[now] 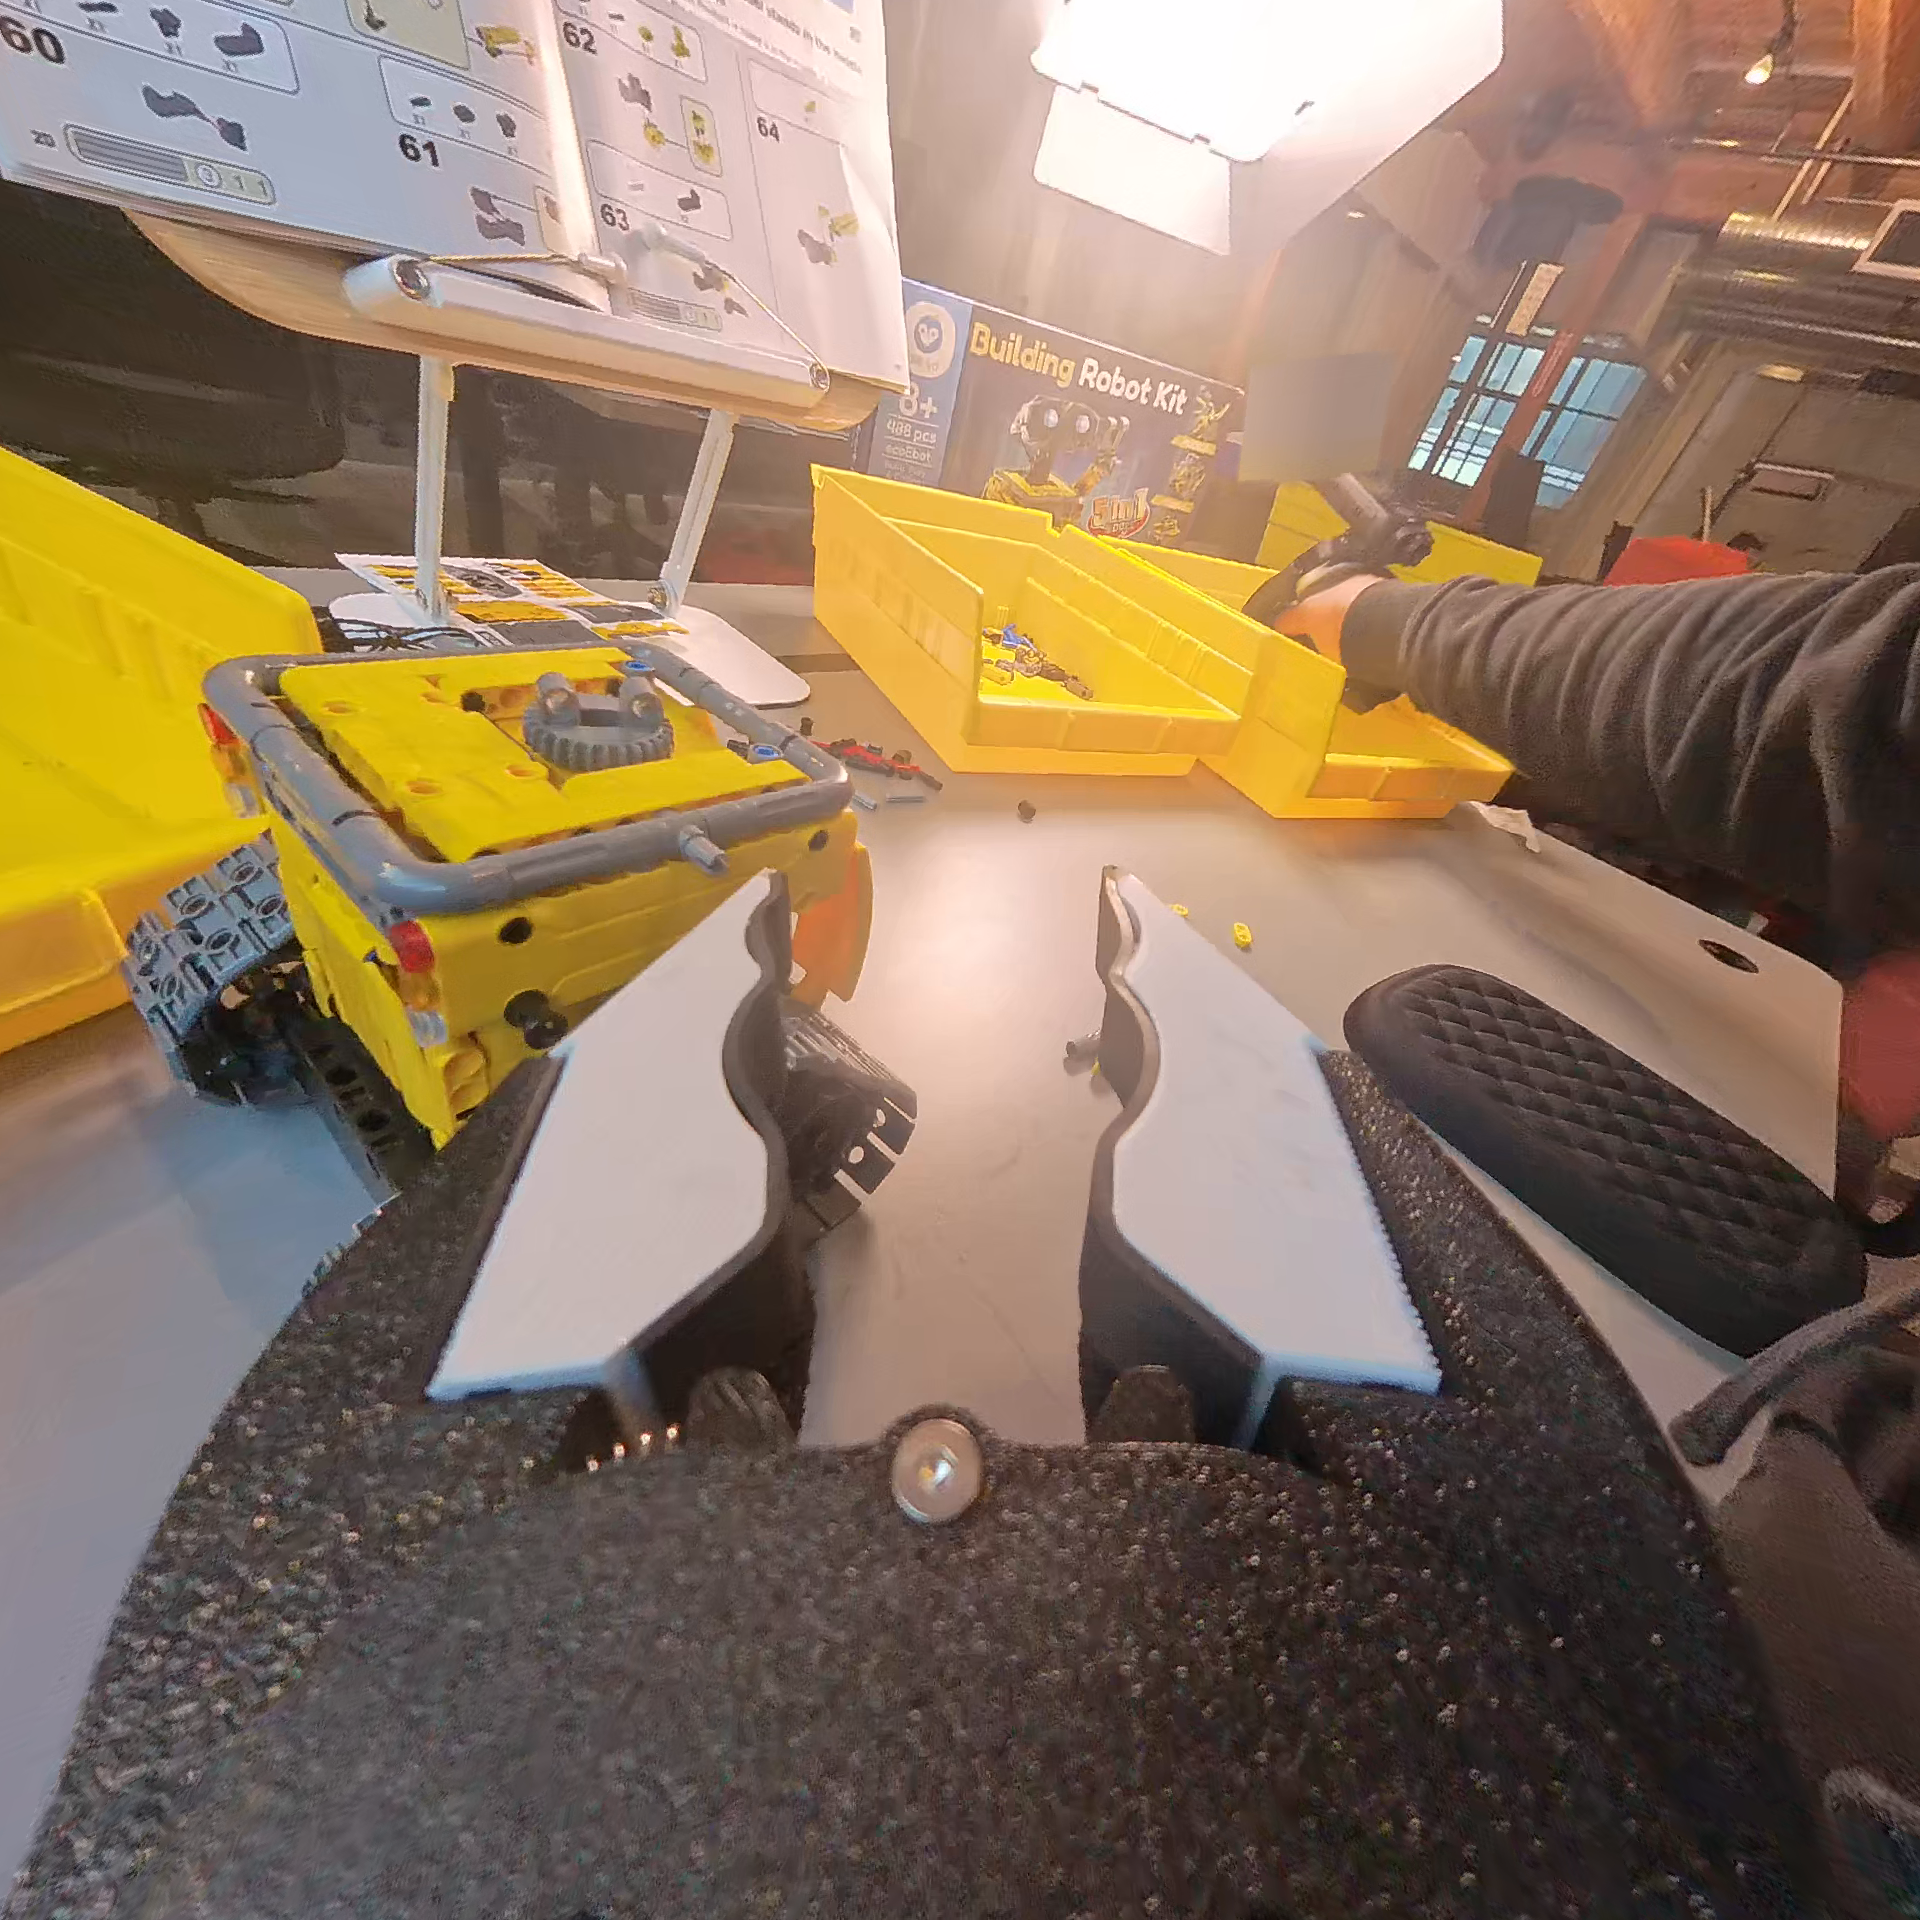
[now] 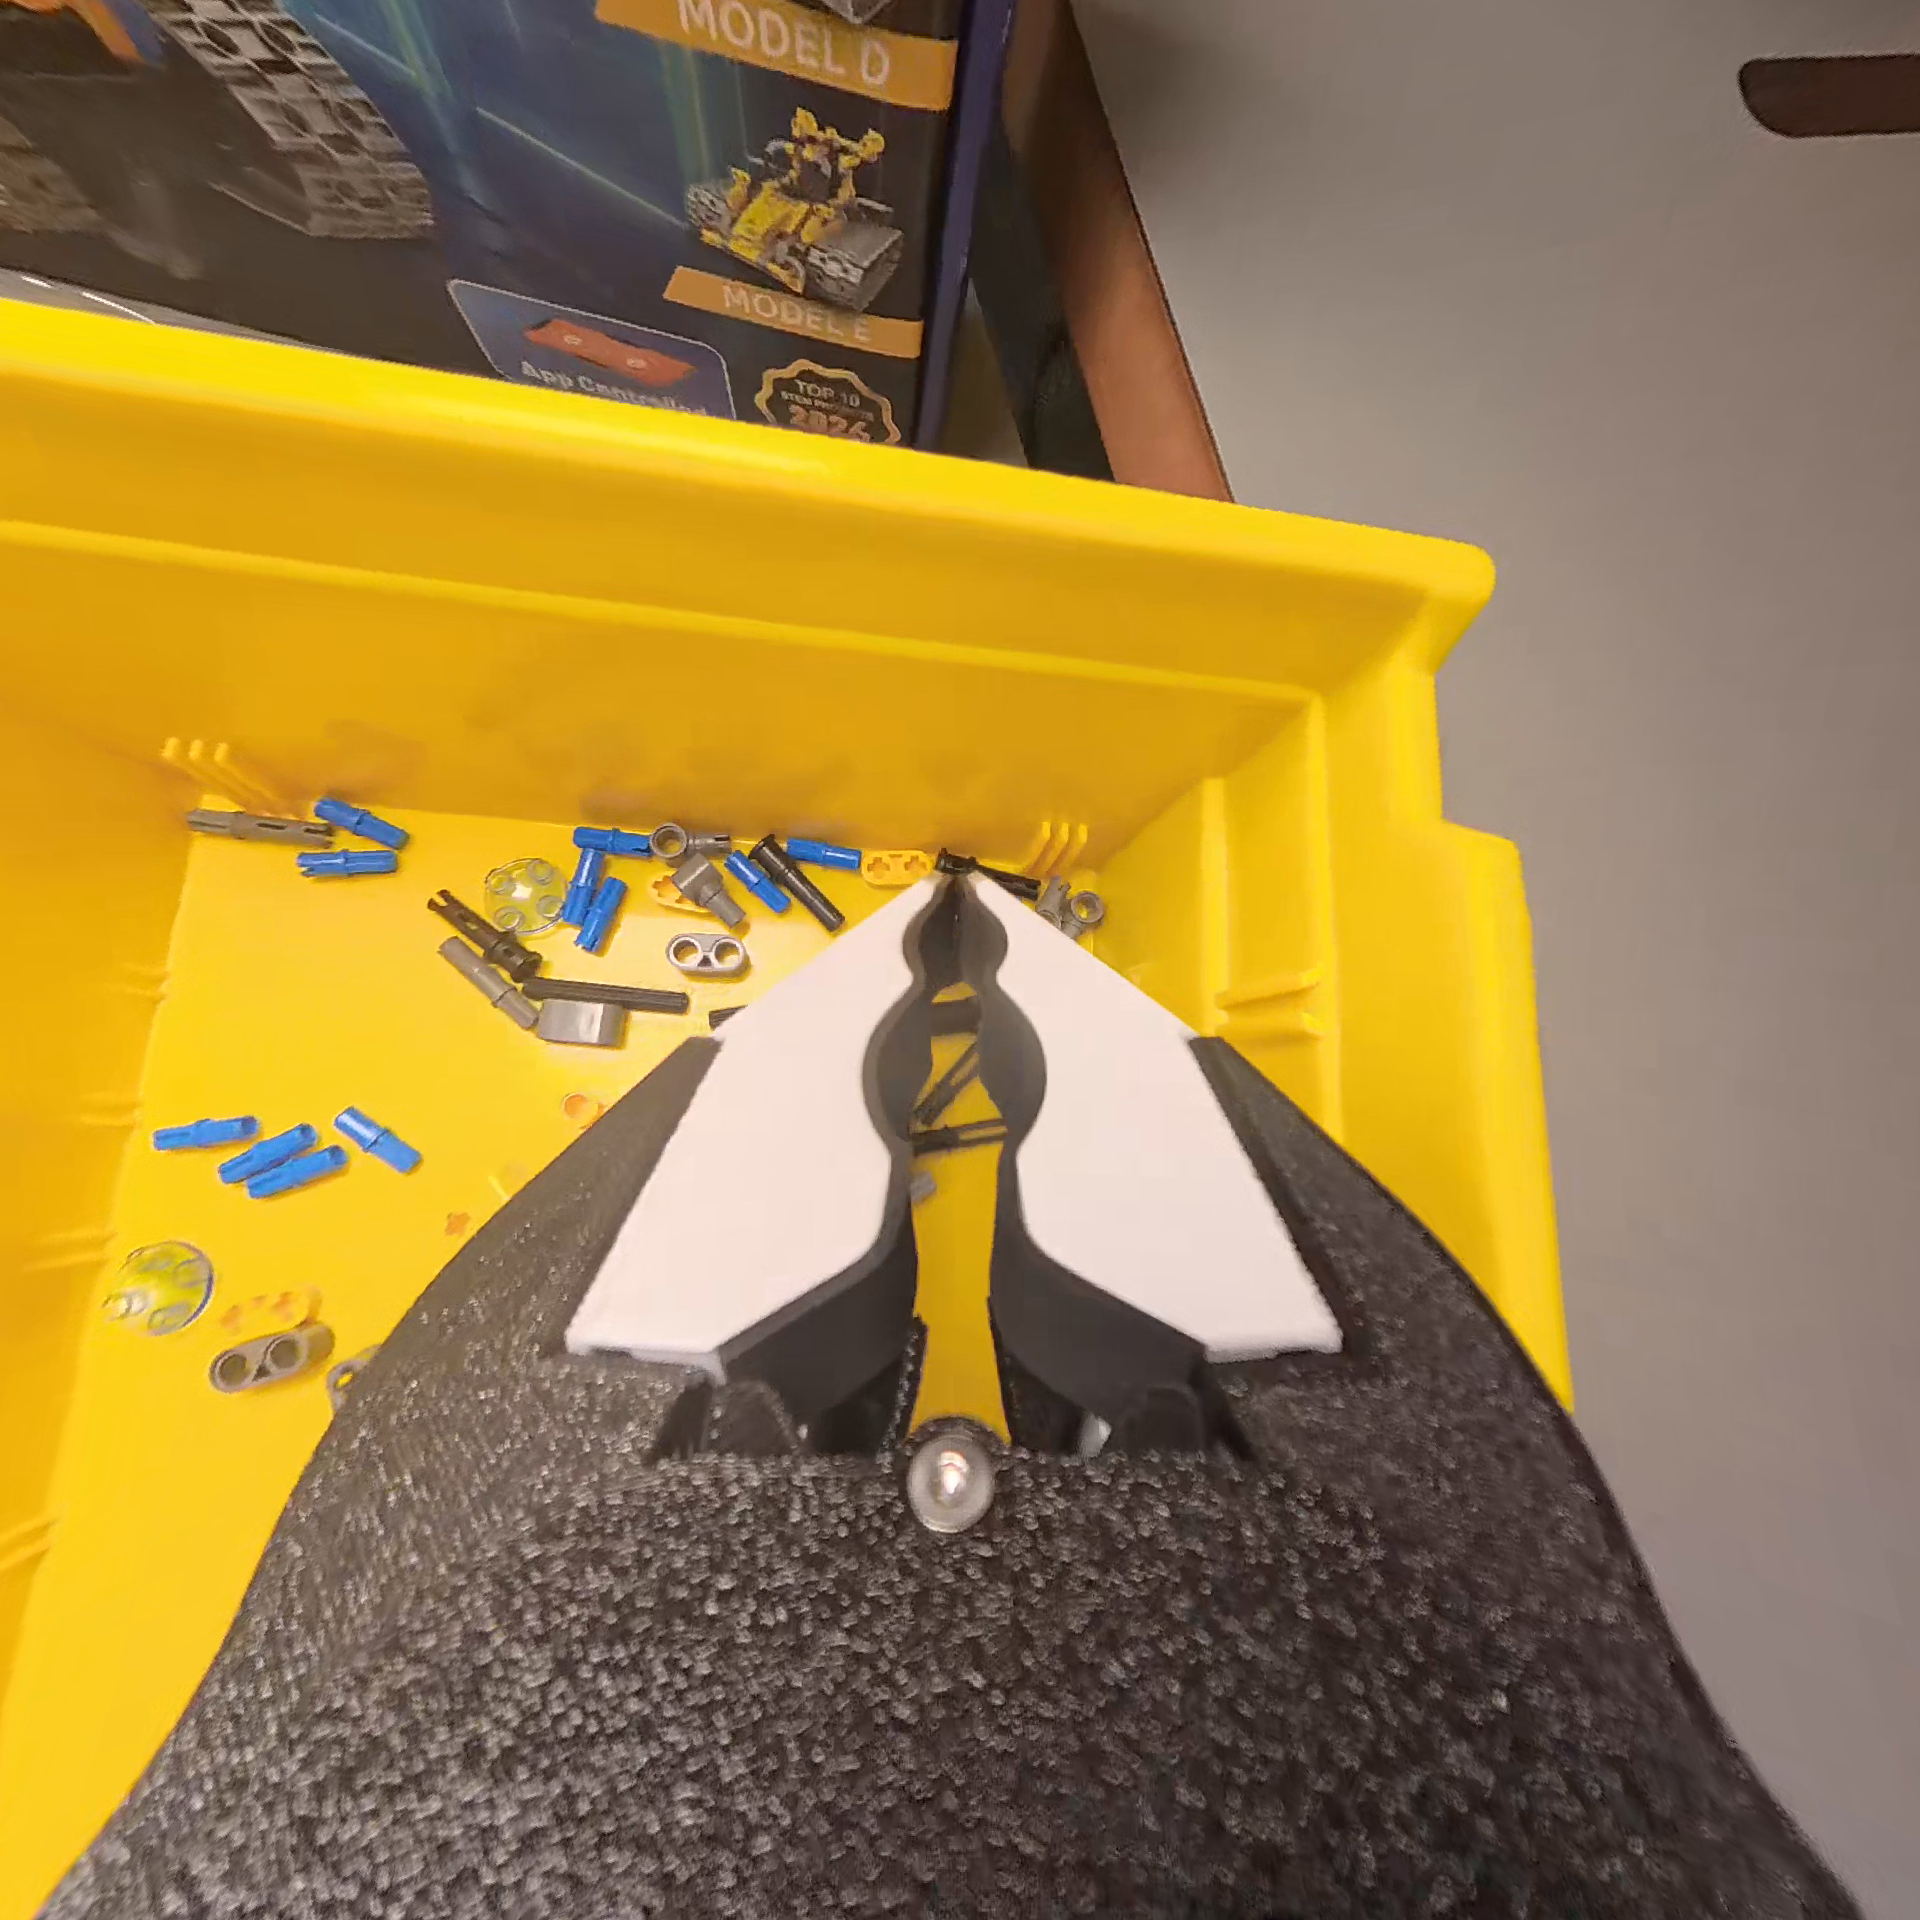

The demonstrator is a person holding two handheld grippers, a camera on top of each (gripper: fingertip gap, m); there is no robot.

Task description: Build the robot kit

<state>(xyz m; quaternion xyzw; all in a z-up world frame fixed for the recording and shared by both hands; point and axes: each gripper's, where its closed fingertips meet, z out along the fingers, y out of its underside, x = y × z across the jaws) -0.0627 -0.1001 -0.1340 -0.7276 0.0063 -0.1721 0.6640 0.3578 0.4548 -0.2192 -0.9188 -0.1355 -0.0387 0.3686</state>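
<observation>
My left gripper is open and empty, low over the grey table. A yellow brick-built vehicle with a grey tube frame and tracks stands right by its left finger. My right gripper is shut, inside a yellow bin near its back right corner. Its fingertips rest against a black pin lying along the back wall; I cannot tell whether the pin is pinched. Blue pins, grey connectors and black axles lie loose on the bin floor.
An instruction booklet on a white stand is at the back left, the kit box behind several yellow bins. A person's sleeve reaches over the bins. Loose pieces lie on the table. A black mesh pad is at right. My right fingertips sit around 70 cm from my left ones.
</observation>
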